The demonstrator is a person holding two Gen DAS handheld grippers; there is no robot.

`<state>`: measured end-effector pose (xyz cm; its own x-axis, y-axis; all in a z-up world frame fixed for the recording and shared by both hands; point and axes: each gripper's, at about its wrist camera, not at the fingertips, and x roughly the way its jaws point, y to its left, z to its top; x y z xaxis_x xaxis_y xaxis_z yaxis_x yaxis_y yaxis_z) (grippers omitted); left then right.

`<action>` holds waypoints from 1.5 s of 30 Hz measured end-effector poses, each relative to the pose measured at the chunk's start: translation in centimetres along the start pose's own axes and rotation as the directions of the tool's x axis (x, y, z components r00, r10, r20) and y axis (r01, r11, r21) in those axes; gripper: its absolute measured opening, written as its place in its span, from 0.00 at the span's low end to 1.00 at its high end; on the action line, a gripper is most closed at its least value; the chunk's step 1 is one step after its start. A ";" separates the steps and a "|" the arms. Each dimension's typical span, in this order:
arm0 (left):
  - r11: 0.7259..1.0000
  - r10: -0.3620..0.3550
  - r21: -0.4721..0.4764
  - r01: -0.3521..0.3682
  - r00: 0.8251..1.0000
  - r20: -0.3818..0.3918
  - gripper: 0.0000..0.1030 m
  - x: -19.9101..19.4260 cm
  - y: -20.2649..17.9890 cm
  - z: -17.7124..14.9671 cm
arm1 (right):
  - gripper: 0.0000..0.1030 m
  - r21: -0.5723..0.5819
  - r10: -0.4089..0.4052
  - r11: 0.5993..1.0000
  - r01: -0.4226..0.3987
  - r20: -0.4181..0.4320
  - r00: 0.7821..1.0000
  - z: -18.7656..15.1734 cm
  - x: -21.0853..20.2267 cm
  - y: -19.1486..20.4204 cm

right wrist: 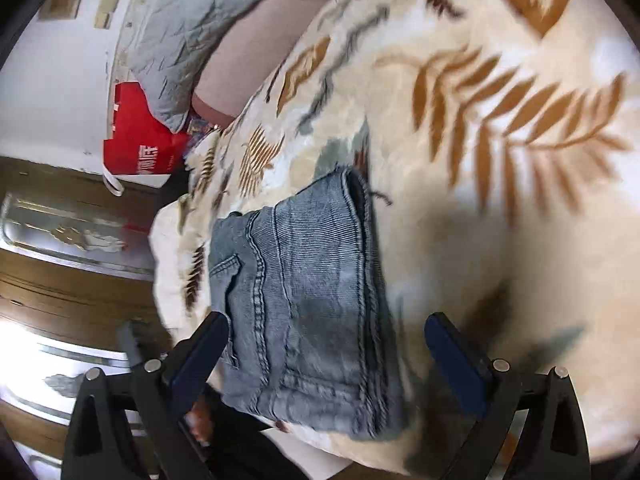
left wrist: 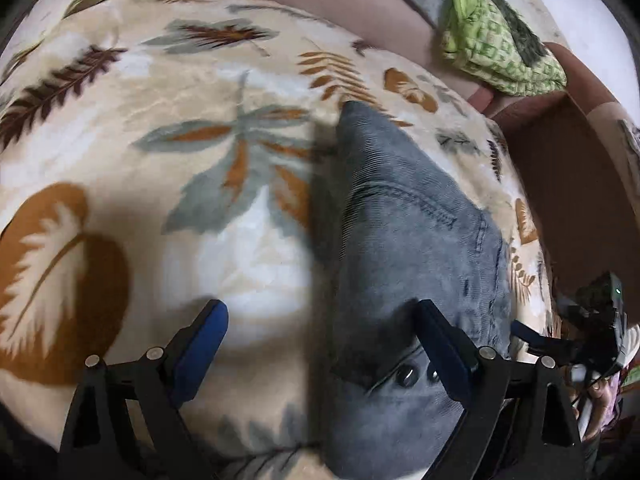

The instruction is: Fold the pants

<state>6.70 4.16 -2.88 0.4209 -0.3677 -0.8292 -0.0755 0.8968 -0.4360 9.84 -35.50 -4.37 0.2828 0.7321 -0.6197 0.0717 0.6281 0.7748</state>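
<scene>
The pants are grey-blue denim jeans (left wrist: 416, 248), folded into a compact stack on a cream blanket with a leaf print (left wrist: 168, 128). They also show in the right wrist view (right wrist: 304, 292). My left gripper (left wrist: 322, 318) is open and empty, hovering above the near end of the stack, its right finger over the waistband buttons (left wrist: 406, 376). My right gripper (right wrist: 326, 334) is open and empty just above the jeans, which lie between its fingers. The right gripper also shows at the right edge of the left wrist view (left wrist: 524, 330).
A green patterned cloth (left wrist: 496, 48) and a grey quilted pillow (right wrist: 188, 28) lie at the bed's far side. A red bag (right wrist: 140, 136) and a wooden cabinet with metal trim (right wrist: 68, 240) stand beside the bed. The blanket edge (right wrist: 172, 280) drops off close to the jeans.
</scene>
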 end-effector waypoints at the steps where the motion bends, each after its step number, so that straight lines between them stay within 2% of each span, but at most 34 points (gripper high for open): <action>1: 1.000 0.001 0.019 -0.001 1.000 0.000 0.91 0.3 -0.6 0.1 | 0.90 -0.015 0.008 1.000 -0.008 -0.018 1.000 0.0 1.2 0.4; 2: 1.000 0.005 0.027 -0.005 1.000 0.002 0.91 0.4 -0.9 0.1 | 0.86 -0.029 0.014 0.999 -0.015 -0.038 0.999 0.0 2.1 0.7; 3: 0.999 0.009 0.034 -0.009 1.000 0.007 0.86 0.6 -1.2 0.0 | 0.80 -0.038 0.011 0.999 -0.013 -0.052 0.999 0.1 2.8 1.0; 4: 0.999 0.022 0.046 -0.022 1.000 0.006 0.80 0.9 -1.6 0.0 | 0.74 -0.049 -0.030 0.998 0.027 -0.063 0.998 0.0 3.8 1.0; 6: 0.996 0.033 0.082 -0.032 0.999 -0.009 0.43 1.4 -2.5 0.0 | 0.64 -0.053 -0.073 0.996 0.069 -0.074 0.995 0.1 4.7 0.9; 7: 0.995 0.024 0.100 -0.021 0.999 -0.022 0.36 1.6 -3.0 -0.1 | 0.55 -0.069 -0.105 0.993 0.100 -0.082 0.991 0.2 4.8 1.2; 10: 0.984 0.087 0.159 -0.087 0.996 0.002 0.28 1.8 -4.7 -0.1 | 0.32 -0.148 -0.224 0.967 0.209 -0.089 0.971 -0.1 4.9 2.5; 11: 0.982 0.090 0.165 -0.089 0.996 0.006 0.24 1.7 -4.8 -0.1 | 0.29 -0.189 -0.259 0.952 0.241 -0.081 0.962 -0.4 5.0 3.3; 13: 0.977 0.090 0.191 -0.093 0.996 0.025 0.20 1.0 -5.1 0.0 | 0.17 -0.292 -0.347 0.900 0.322 -0.036 0.937 -1.3 4.8 5.7; 16: 0.968 0.076 0.234 -0.093 0.994 0.078 0.17 -0.9 -5.8 0.3 | 0.13 -0.353 -0.345 0.873 0.337 0.041 0.938 -1.7 3.4 8.7; 17: 0.966 0.070 0.243 -0.092 0.993 0.099 0.17 -1.7 -6.0 0.7 | 0.12 -0.364 -0.332 0.871 0.330 0.060 0.941 -1.7 2.9 9.7; 20: 0.949 0.057 0.291 -0.121 0.974 0.219 0.17 -4.9 -7.3 2.1 | 0.12 -0.407 -0.293 0.856 0.319 0.126 0.948 -1.3 1.5 13.4; 23: 0.954 0.038 0.275 -0.123 0.955 0.295 0.17 -7.0 -6.8 4.8 | 0.12 -0.429 -0.250 0.850 0.306 0.183 0.951 -0.1 0.8 16.2; 26: 0.962 0.036 0.248 -0.114 0.954 0.298 0.18 -6.2 -5.4 7.2 | 0.12 -0.429 -0.215 0.854 0.292 0.220 0.951 1.5 0.9 16.7; 28: 0.961 0.067 0.245 -0.131 0.965 0.253 0.20 -3.4 -4.5 8.1 | 0.13 -0.411 -0.208 0.867 0.281 0.214 0.954 2.6 3.1 15.9; 29: 0.959 0.095 0.241 -0.147 0.972 0.215 0.27 -1.9 -3.8 8.1 | 0.16 -0.406 -0.236 0.864 0.300 0.200 0.951 3.0 4.9 15.3; 30: 0.959 0.127 0.232 -0.165 0.977 0.171 0.42 -0.3 -3.1 7.9 | 0.17 -0.395 -0.276 0.859 0.326 0.178 0.944 3.1 6.1 14.3; 31: 0.957 0.169 0.217 -0.192 0.978 0.119 0.50 1.6 -2.1 7.4 | 0.20 -0.372 -0.341 0.852 0.367 0.136 0.930 3.3 8.2 12.5; 32: 0.955 0.197 0.207 -0.214 0.975 0.099 0.60 2.4 -1.5 6.9 | 0.22 -0.362 -0.400 0.837 0.411 0.108 0.910 3.2 9.4 11.2; 33: 0.957 0.199 0.193 -0.217 0.974 0.108 0.63 2.3 -1.0 6.4 | 0.27 -0.351 -0.440 0.821 0.450 0.112 0.891 2.7 10.0 10.3; 36: 0.964 0.188 0.154 -0.218 0.964 0.186 0.70 -0.8 -0.7 5.0 | 0.31 -0.364 -0.419 0.811 0.458 0.185 0.889 1.0 8.0 11.4; 38: 0.968 0.152 0.157 -0.196 0.955 0.254 0.77 -3.1 -1.0 4.1 | 0.43 -0.385 -0.384 0.802 0.457 0.253 0.888 -0.2 6.3 13.1; 39: 0.964 0.161 0.160 -0.212 0.945 0.285 0.82 -3.5 -1.4 3.7 | 0.57 -0.409 -0.350 0.801 0.436 0.271 0.897 -0.9 5.8 14.2; 40: 0.952 0.200 0.165 -0.258 0.931 0.305 0.83 -3.2 -1.9 3.4 | 0.70 -0.433 -0.325 0.795 0.426 0.290 0.900 -1.8 5.5 15.0; 41: 0.941 0.228 0.182 -0.287 0.930 0.289 0.83 -2.3 -2.0 3.1 | 0.73 -0.443 -0.326 0.784 0.434 0.302 0.896 -2.4 5.8 15.4; 42: 0.926 0.262 0.210 -0.313 0.935 0.239 0.83 -0.7 -2.1 2.7 | 0.73 -0.452 -0.350 0.770 0.450 0.291 0.890 -2.6 6.7 15.2; 43: 0.909 0.305 0.239 -0.341 0.936 0.175 0.84 1.5 -1.9 2.3 | 0.73 -0.458 -0.421 0.747 0.483 0.236 0.876 -2.9 8.6 14.2; 44: 0.914 0.300 0.226 -0.338 0.935 0.189 0.85 1.6 -1.6 2.1 | 0.73 -0.457 -0.486 0.728 0.512 0.182 0.855 -2.8 10.7 12.8; 45: 0.921 0.291 0.205 -0.332 0.934 0.207 0.85 1.1 -1.5 2.0 | 0.76 -0.445 -0.517 0.729 0.520 0.140 0.844 -2.9 11.8 11.4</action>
<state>9.13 2.86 -2.44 0.5582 -0.0316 -0.8291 -0.0242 0.9982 -0.0543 11.23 -18.99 -3.21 0.3355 0.2562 -0.9065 -0.2265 0.9560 0.1864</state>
